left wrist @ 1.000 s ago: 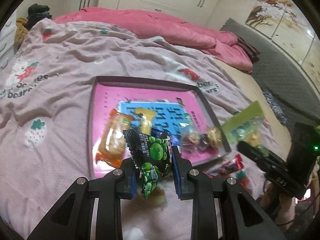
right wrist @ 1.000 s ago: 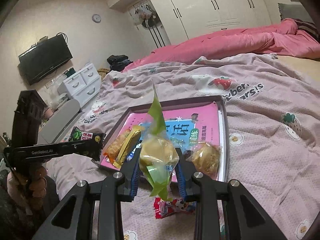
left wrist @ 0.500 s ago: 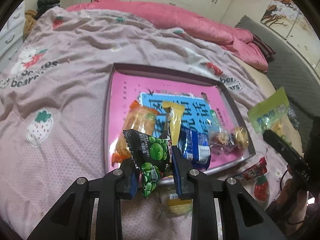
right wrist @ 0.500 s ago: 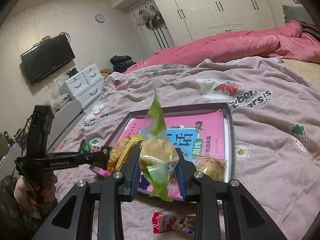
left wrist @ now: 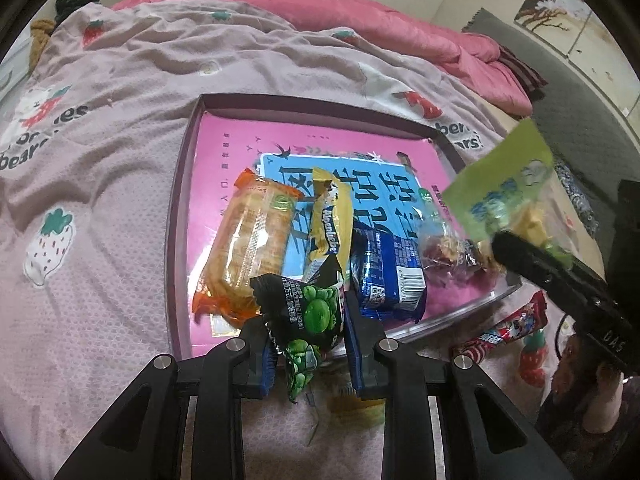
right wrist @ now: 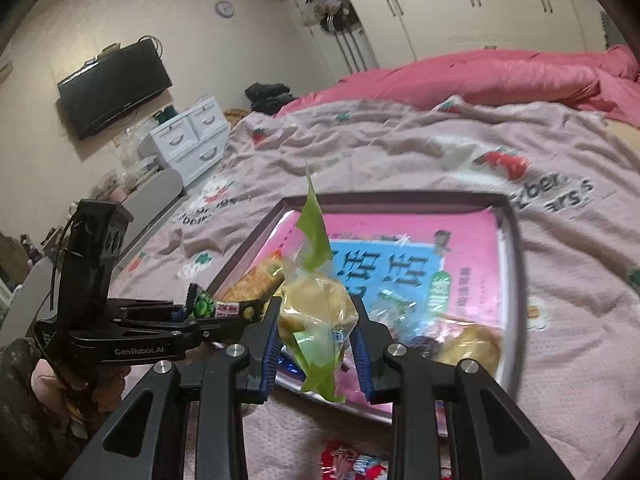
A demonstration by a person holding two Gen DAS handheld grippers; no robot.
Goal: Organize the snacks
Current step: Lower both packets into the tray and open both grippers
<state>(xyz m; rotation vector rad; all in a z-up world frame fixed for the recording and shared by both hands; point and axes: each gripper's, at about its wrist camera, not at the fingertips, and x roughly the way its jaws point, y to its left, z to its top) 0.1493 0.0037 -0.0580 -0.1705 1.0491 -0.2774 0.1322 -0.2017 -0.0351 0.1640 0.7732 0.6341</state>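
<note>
Blue packet (left wrist: 388, 268) only in left-wrist view

Pink-quilted bed (right wrist: 480, 80), white wardrobes (right wrist: 480, 4), wall television (right wrist: 114, 86)

The bedspread (left wrist: 120, 184) is pale mauve-pink, printed with red strawberries, green-leafed white ones and dark lettering, and behind it lies a plain bright pink quilt (left wrist: 380, 28). The tray (left wrist: 176, 216) has a dark purple rim and a hot-pink floor bearing a sky-blue panel with black characters. In it lie an orange packet (left wrist: 252, 248), a yellow packet (left wrist: 330, 224) and a dark blue packet (left wrist: 390, 272); the black packet (left wrist: 308, 312) shows green peas, the pouch (right wrist: 316, 320) is lime green and clear, and both grippers are black with blue pads (left wrist: 354, 344).
</note>
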